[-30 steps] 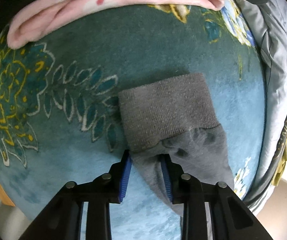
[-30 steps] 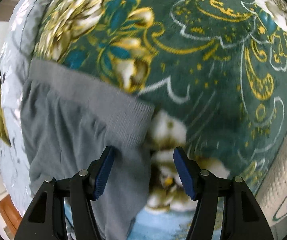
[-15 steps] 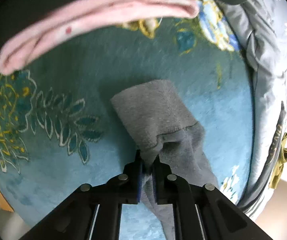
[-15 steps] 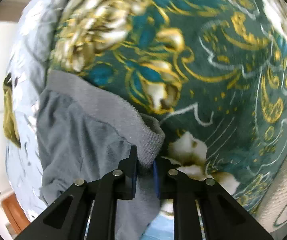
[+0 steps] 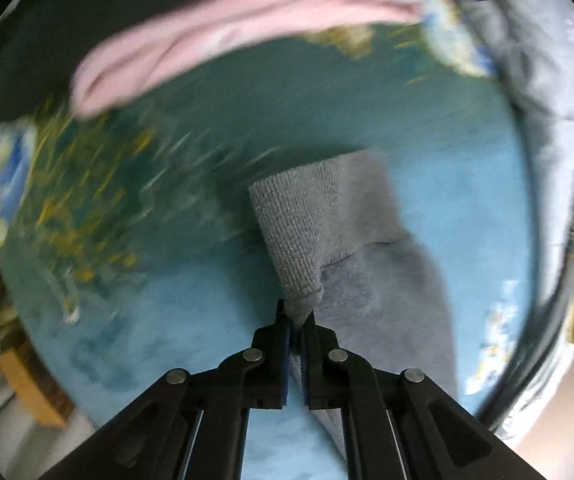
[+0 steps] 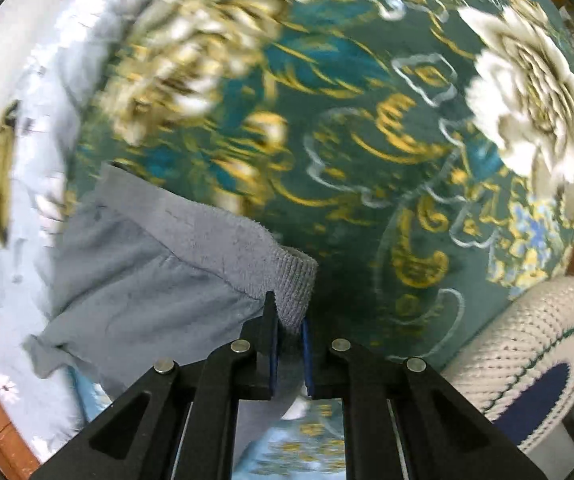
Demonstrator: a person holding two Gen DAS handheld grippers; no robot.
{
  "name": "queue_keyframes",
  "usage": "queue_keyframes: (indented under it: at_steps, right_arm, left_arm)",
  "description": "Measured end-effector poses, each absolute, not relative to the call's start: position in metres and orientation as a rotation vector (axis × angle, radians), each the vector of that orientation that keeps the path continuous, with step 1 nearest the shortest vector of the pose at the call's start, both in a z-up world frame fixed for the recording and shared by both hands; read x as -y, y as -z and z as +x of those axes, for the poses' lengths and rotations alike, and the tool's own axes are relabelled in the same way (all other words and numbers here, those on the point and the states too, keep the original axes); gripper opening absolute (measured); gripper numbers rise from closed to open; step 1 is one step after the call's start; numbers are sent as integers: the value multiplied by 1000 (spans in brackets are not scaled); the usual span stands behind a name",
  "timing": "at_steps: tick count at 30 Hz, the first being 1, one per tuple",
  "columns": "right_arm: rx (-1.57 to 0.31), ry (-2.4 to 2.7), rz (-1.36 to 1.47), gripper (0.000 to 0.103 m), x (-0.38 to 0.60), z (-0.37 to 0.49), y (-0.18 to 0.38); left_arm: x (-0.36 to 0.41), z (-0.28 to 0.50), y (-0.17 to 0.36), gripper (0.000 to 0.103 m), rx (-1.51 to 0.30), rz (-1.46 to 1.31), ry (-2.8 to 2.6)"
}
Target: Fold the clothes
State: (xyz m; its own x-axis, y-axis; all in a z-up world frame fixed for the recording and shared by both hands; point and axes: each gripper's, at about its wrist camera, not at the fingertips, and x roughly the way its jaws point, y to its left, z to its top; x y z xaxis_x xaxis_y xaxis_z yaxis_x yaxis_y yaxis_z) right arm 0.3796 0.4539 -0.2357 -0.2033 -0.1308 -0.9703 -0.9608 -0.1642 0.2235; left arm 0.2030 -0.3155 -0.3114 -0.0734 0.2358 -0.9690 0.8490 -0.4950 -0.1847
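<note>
A grey garment with a ribbed waistband [image 5: 319,216] lies on a teal flowered blanket [image 5: 191,168]. My left gripper [image 5: 295,320] is shut on one corner of the waistband and lifts it off the blanket. In the right wrist view the same grey garment [image 6: 159,272] hangs to the left, and my right gripper [image 6: 290,320] is shut on the other ribbed waistband corner [image 6: 293,280], held above the blanket [image 6: 367,140]. Both views are blurred by motion.
A folded pink garment [image 5: 223,48] lies at the far side of the blanket. A pale grey quilt [image 5: 547,100] runs along the bed's right edge, and it also shows in the right wrist view [image 6: 39,92]. A white knitted cushion [image 6: 527,344] sits at lower right.
Both grippers went from open around the waistband corners to shut on them. They have since lifted the waistband, and the views have swung with the motion.
</note>
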Motion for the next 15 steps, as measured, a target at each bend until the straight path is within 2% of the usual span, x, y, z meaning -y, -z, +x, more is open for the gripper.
queue_keyframes:
  at_steps: [8,14,15]
  right_arm:
    - [-1343,-1392,-1388,10,-456,381,249]
    - [-1343,-1373,-1410,11,-454,379,250]
    - [-1346,-1377,-1412,11,-454,379,249]
  left_arm:
    - [310,198,311,4,-1114,1756,1620]
    - [306,209,311,9,-1102,1791,1588]
    - [305,211,309,12,-1101,1795,1586]
